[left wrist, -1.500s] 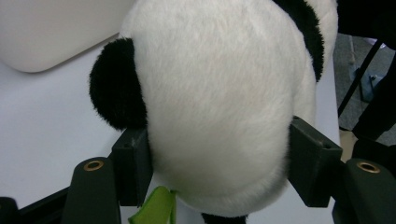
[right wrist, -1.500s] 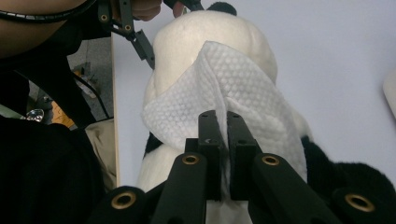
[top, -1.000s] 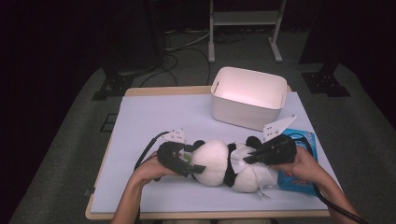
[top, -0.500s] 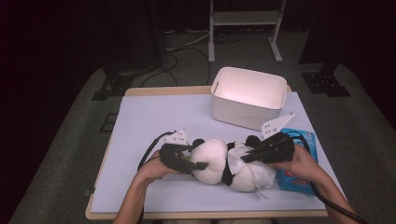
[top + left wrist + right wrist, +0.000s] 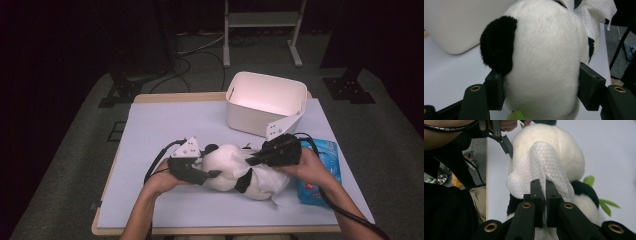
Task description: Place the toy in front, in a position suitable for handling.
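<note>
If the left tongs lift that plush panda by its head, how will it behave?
The plush panda probably squashes: its fur bulges between the left tongs, whose jaws have just been closing on it. It looks light for its bulk, and the body would likely droop. The wipe looks floppy.

**What the views cut off or cover**

In the high view, the right gripper (image 5: 252, 161) and the hand behind it cover part of the panda toy (image 5: 240, 172). That hand also covers the left side of the blue packet (image 5: 325, 167) near the table's right edge. The white bin (image 5: 265, 102) hides its own floor behind its near wall.

In the left gripper view, the toy's head (image 5: 544, 62) runs off the top and bottom edges, so its face cannot be made out. The left gripper (image 5: 541, 90) has just been closing on it.

In the right gripper view, the white wipe (image 5: 541, 172) drapes over the toy's body, and its pinched end disappears between the meeting jaws.
</note>
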